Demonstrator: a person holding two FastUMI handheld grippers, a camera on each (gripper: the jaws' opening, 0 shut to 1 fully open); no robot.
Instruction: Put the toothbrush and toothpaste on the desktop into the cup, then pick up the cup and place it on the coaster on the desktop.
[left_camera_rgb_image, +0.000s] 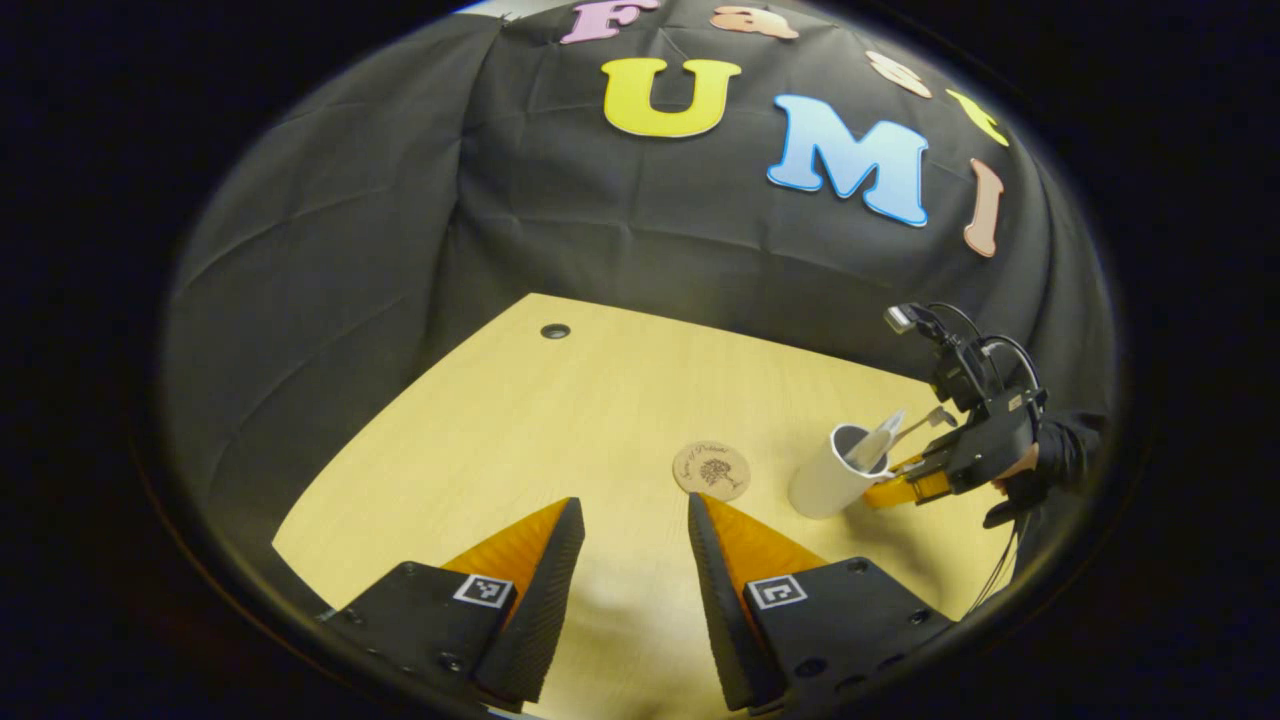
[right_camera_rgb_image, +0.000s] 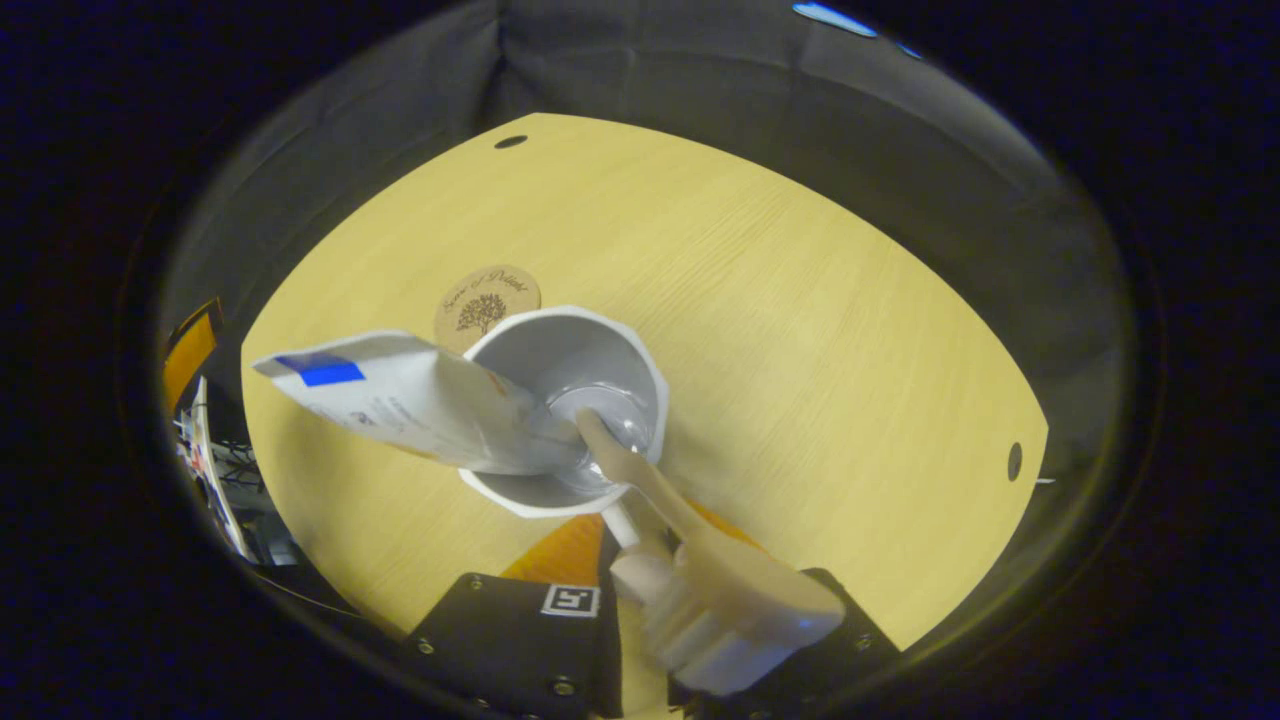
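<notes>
A white cup (right_camera_rgb_image: 560, 400) stands on the wooden desktop (right_camera_rgb_image: 820, 330) just beside the round coaster (right_camera_rgb_image: 487, 300). The toothpaste tube (right_camera_rgb_image: 400, 400) leans out over its rim, and the toothbrush (right_camera_rgb_image: 650, 490) stands in it with its head up near the camera. My right gripper (right_camera_rgb_image: 640, 535) is drawn in tight around the cup's handle; the brush head hides most of one finger. In the left gripper view the cup (left_camera_rgb_image: 828, 480) sits right of the coaster (left_camera_rgb_image: 711, 470), with the right gripper (left_camera_rgb_image: 895, 490) at its side. My left gripper (left_camera_rgb_image: 635, 520) is open over the desk's near part, holding nothing.
Cable holes (left_camera_rgb_image: 555, 331) (right_camera_rgb_image: 1014, 461) mark the desk's far corner and its edge. Black cloth walls close in the desk on its far sides. A hand in a dark sleeve (left_camera_rgb_image: 1050, 460) holds the right gripper. Bare wood stretches left of the coaster.
</notes>
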